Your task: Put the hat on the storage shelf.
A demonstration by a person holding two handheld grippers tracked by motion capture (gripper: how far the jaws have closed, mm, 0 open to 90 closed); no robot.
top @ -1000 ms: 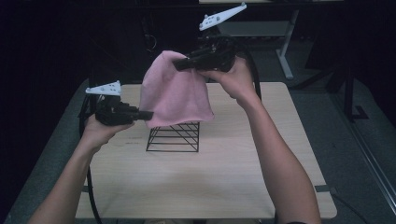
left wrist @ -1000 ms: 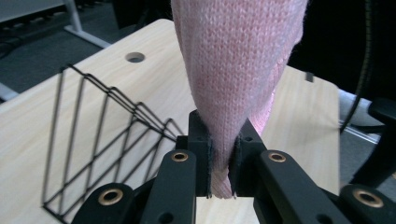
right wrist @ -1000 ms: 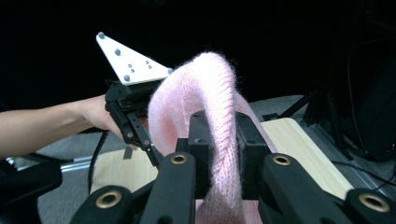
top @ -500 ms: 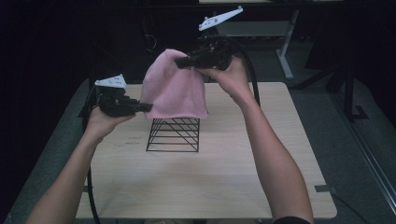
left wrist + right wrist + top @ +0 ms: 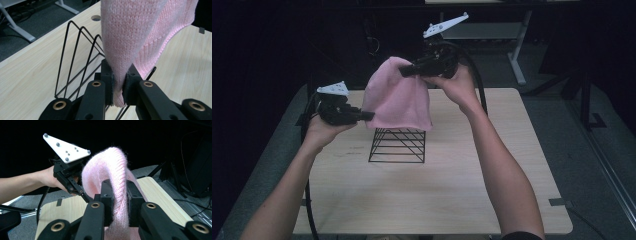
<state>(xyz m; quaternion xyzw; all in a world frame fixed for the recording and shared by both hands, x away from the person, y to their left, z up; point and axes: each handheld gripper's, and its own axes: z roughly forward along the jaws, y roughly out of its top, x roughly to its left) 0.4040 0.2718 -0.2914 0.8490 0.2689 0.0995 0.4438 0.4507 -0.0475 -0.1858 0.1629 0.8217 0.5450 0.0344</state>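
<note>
- The left gripper is closed on a fold of the pink knitted cloth; the fabric is squeezed thin between its pads and rises up and away from them.
- The right gripper is also shut on the same cloth, higher up, with a thick roll of the knit bulging over its jaws.
- The cloth hangs between the two grippers, above the black wire rack that stands on the counter. Its lower edge seems to touch the top of the rack, but I cannot tell for sure.
- I judge the cloth to be light and very soft. It bends and sags freely, so it will not keep any shape by itself.
- The knit is fuzzy and not slippery, and not fragile, though the rack wires could catch a loop.
- The ribbed edge below the left gripper looks like the firmest place to hold it.
- No brand, label or writing can be read on the cloth, the rack or the grippers.
</note>
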